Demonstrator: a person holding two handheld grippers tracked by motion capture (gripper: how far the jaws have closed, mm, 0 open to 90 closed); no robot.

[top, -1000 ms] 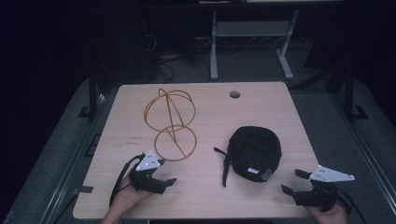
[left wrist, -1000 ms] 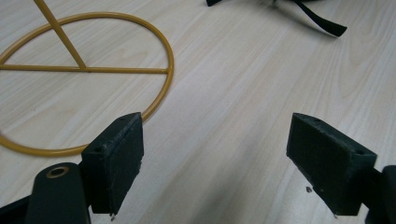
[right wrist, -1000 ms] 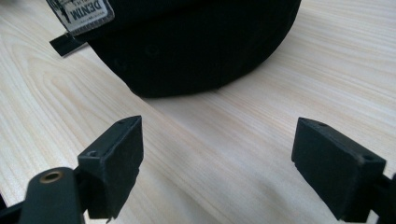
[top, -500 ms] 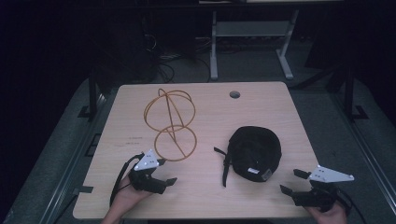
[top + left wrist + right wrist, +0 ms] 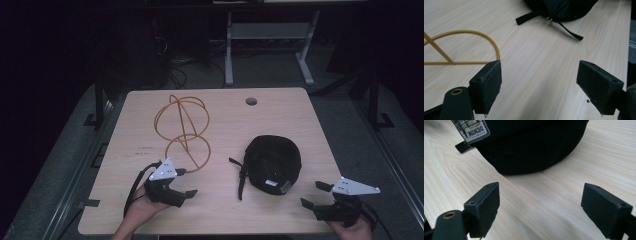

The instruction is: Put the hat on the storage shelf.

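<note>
almost nothing is changing over the last second: both grippers are sitting near the front edge of the surface (image 5: 220, 105), same spots as before, maybe a hair of drift on the left one. reading this as a pause before the approach, not a step in progress.

left gripper (image 5: 183, 196) is resting low at the front left, jaws standing wide apart with nothing between them. in the left gripper view it is pointing across bare wood toward the cap's strap (image 5: 531, 17), with the yellow wire hoop frame (image 5: 182, 131) just beside its left jaw, not touching as far as i can tell.

right gripper (image 5: 315, 195) is sitting at the front right, jaws also spread and empty. in the right gripper view the black cap (image 5: 534, 145) is lying straight ahead, close but apart from both jaws, denim label (image 5: 470, 128) facing the camera.

cap (image 5: 272, 162) is lying right of centre, strap trailing toward the front left, well apart from the frame.

judgement: nothing grabbed yet; right gripper is lined up best for the cap.
</note>
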